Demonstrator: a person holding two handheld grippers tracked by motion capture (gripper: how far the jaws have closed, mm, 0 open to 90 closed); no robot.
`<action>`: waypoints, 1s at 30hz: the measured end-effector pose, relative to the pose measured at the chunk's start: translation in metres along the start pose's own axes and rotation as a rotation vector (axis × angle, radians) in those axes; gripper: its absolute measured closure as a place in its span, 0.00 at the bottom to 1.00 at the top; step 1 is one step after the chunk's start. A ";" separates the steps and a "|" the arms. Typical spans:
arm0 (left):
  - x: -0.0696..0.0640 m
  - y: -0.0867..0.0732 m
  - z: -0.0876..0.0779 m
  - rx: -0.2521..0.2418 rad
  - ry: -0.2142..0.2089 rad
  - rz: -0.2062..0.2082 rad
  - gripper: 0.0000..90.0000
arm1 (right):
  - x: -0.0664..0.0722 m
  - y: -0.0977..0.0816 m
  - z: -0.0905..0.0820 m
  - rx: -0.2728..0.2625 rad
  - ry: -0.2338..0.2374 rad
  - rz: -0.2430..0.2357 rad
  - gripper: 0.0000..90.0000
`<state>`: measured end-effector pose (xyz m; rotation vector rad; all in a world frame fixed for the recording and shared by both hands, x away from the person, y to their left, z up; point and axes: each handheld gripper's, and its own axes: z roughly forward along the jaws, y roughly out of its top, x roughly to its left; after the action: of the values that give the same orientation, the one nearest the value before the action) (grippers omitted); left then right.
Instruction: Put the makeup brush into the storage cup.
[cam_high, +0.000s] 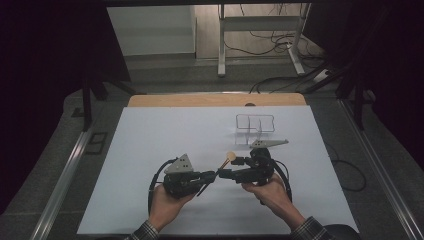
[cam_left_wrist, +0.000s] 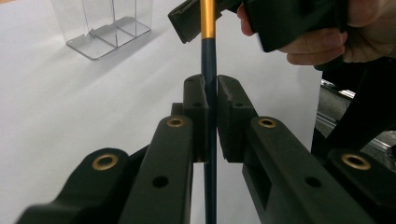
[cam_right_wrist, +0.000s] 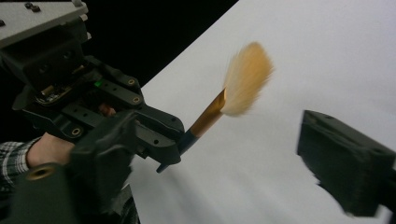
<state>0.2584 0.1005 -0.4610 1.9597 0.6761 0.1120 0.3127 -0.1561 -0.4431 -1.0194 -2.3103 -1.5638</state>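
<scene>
My left gripper (cam_left_wrist: 211, 93) clamps the brush (cam_right_wrist: 219, 105) handle, so I close the open right gripper (cam_right_wrist: 224, 154) squarely on what looks like the gold ferrule before letting go.

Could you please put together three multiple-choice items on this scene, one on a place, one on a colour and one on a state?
1. Where does the clear organiser stand?
A. on the white table, beyond the two grippers
B. in the person's lap
C. on the floor beside the table

2. What colour is the brush just below its bristles?
A. red
B. gold
C. green

3. How does the left gripper stand?
A. wide open with nothing in it
B. lying on the table
C. shut on the brush handle

Answers: 1 A, the high view shows it on the far part of the table; 2 B, both gripper views show a gold band; 3 C, the left gripper view shows the pads pressed on the dark handle.
</scene>
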 end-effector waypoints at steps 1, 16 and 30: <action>0.000 0.000 0.000 0.000 0.000 0.000 0.92 | 0.000 0.000 0.000 0.001 0.005 0.000 0.27; -0.003 0.000 0.004 0.031 0.010 0.030 0.92 | -0.001 0.001 -0.001 -0.022 0.106 0.065 0.93; -0.001 0.002 0.008 0.080 0.070 0.015 0.04 | 0.000 0.000 -0.002 -0.027 0.066 0.054 0.93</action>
<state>0.2616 0.0931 -0.4631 2.0457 0.7221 0.1657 0.3125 -0.1577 -0.4422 -1.0116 -2.2061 -1.5871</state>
